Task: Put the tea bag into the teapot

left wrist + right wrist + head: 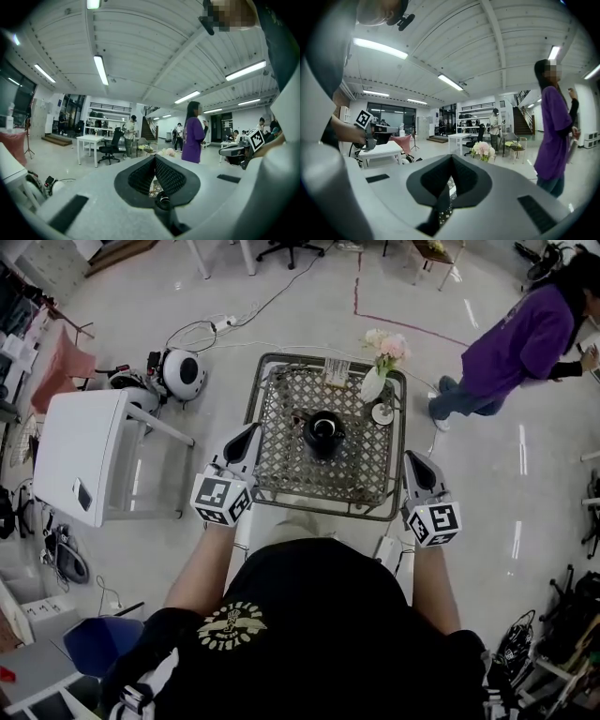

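one round black teapot (324,433) sits mid-bench (281,467); left tool (250,432) and right tool (413,461), both closed, empty; tea bag too small to make out.

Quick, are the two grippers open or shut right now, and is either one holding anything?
Left gripper: jaws closed, holding nothing.
Right gripper: jaws closed, holding nothing.

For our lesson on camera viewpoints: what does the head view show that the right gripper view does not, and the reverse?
Only the head view: the black teapot. Only the right gripper view: the ceiling lights and a staircase. Both: the flowers, the person in purple and the left gripper.
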Demonstrator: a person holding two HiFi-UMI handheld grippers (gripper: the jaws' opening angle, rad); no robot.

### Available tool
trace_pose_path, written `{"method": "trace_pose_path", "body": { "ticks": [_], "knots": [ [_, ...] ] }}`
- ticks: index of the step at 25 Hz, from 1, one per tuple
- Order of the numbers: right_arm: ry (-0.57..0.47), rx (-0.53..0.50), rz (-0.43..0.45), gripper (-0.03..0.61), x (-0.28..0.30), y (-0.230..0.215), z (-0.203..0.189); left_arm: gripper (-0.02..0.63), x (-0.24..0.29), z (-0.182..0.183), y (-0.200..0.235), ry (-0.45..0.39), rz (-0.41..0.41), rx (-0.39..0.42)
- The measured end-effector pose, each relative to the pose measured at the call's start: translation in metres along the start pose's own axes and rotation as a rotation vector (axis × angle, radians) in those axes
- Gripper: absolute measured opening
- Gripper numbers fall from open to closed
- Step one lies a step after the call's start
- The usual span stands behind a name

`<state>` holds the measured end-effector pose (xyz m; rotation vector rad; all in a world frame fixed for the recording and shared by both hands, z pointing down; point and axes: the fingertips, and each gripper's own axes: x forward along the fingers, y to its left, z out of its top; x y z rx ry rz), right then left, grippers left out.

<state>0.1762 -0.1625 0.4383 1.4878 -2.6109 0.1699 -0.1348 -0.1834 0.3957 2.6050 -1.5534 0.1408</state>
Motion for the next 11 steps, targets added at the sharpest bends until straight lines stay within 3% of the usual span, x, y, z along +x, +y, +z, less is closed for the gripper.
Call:
{"method": "trace_pose_path", "body": {
  "ticks": [11],
  "knots": [
    [-0.018, 0.014, 0.03, 0.009, -0.014, 0.003, -0.002, -0.003, -0.031, -0.004, -0.019, 0.006, 0.032, -0.004]
  ]
}}
